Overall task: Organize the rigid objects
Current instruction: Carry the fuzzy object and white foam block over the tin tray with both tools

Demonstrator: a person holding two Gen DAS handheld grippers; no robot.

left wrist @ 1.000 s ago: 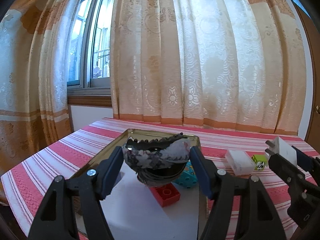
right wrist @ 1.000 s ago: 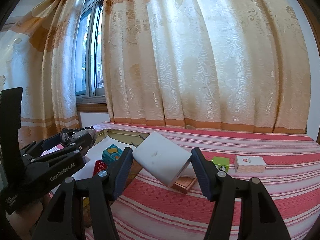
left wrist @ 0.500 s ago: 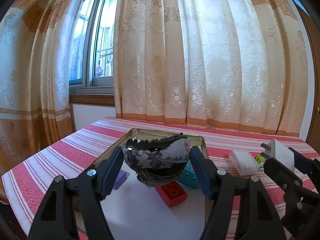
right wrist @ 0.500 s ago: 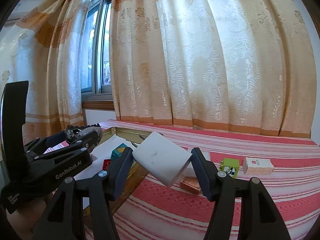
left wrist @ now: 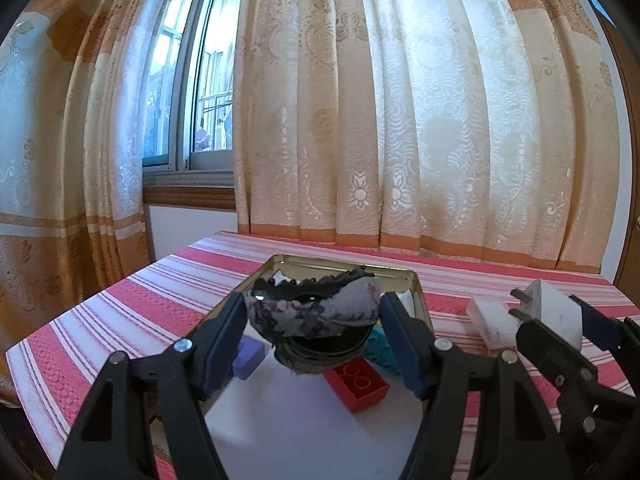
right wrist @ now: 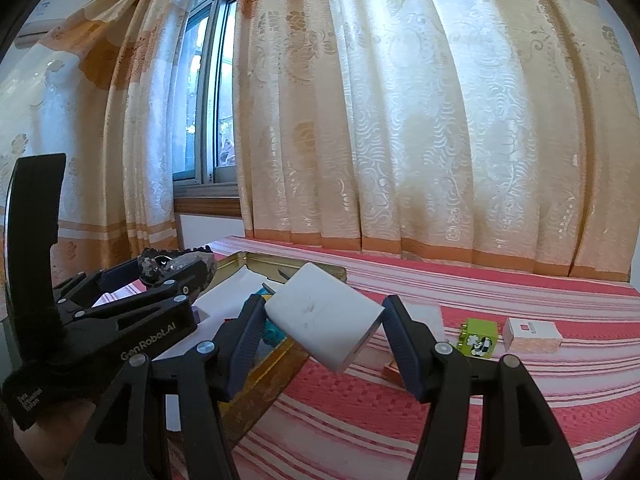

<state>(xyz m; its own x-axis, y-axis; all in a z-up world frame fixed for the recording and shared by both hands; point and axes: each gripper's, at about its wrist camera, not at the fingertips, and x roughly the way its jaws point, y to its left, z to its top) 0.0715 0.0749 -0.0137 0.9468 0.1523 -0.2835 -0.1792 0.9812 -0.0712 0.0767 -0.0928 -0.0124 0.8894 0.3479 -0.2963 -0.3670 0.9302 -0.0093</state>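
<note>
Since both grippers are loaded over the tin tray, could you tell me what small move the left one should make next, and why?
Probably lower the left gripper straight down and release. It is shut on the dark floral hair clip, held above the white lining of the gold tin tray, where a red brick and a purple block already lie. The right gripper, shut on the white charger, can follow.

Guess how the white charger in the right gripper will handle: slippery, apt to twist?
The white charger looks smooth and glossy, so probably slippery. The right gripper pinches it tilted, corner down, so it may pivot. Boxy and rigid, with flat faces: unlikely to roll once set down.
</note>
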